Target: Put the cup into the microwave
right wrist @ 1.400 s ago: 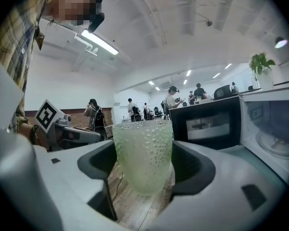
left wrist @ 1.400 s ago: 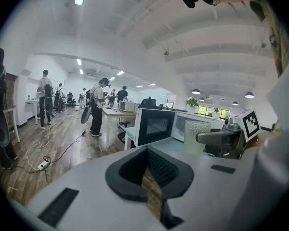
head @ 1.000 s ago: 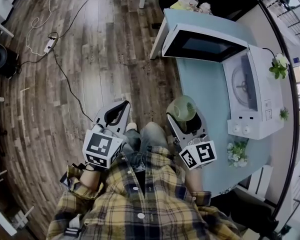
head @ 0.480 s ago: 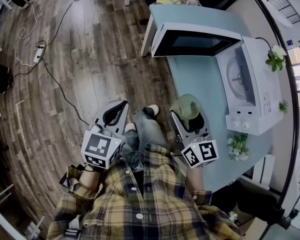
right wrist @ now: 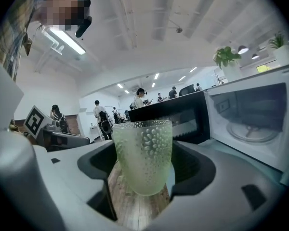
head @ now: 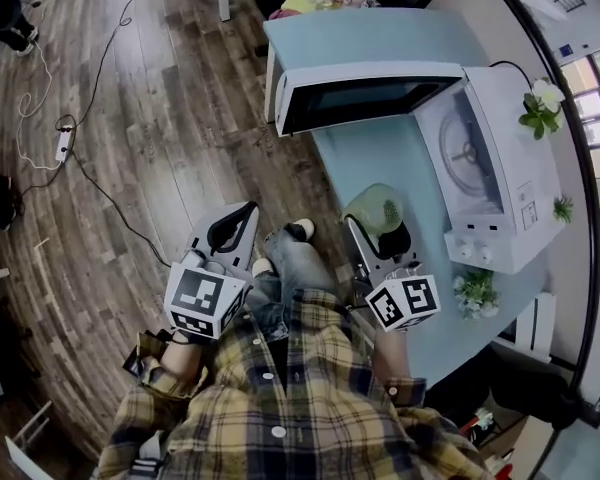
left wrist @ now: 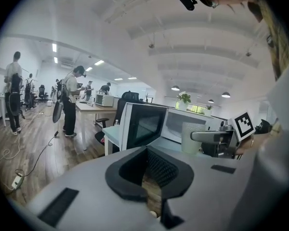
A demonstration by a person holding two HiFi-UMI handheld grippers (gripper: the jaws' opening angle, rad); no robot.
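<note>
We have the cup (right wrist: 143, 153) clamped upright in the right gripper (head: 380, 230) — the jaws stand partly apart, pressed on the lower sides of the pebbled green glass, with the rim well above them. Gripping it low and level keeps the mouth up and leaves the base free to be set down flat. The cup is outside the microwave (head: 510, 118), near its open front and not yet across the threshold. In the head view it hangs over the edge of the pale blue table (head: 380, 158) on which the microwave stands. The door (head: 365, 96) is swung wide, so the way in is unobstructed, and the glass turntable (head: 467, 153) lies bare inside — the natural landing spot, we judge.

The left gripper (head: 230, 230) is on the far side of the cup from the microwave, well apart from it, over the wooden floor (head: 160, 148). Its jaws are drawn together with nothing between them. We read it as parked: held back there, it leaves the right arm's path clear.

What remains, as we judge it, is to carry the cup into the cavity, lower it onto the turntable and let go. The risk is clipping the cavity's lip or the door with the gripper's broad body.
</note>
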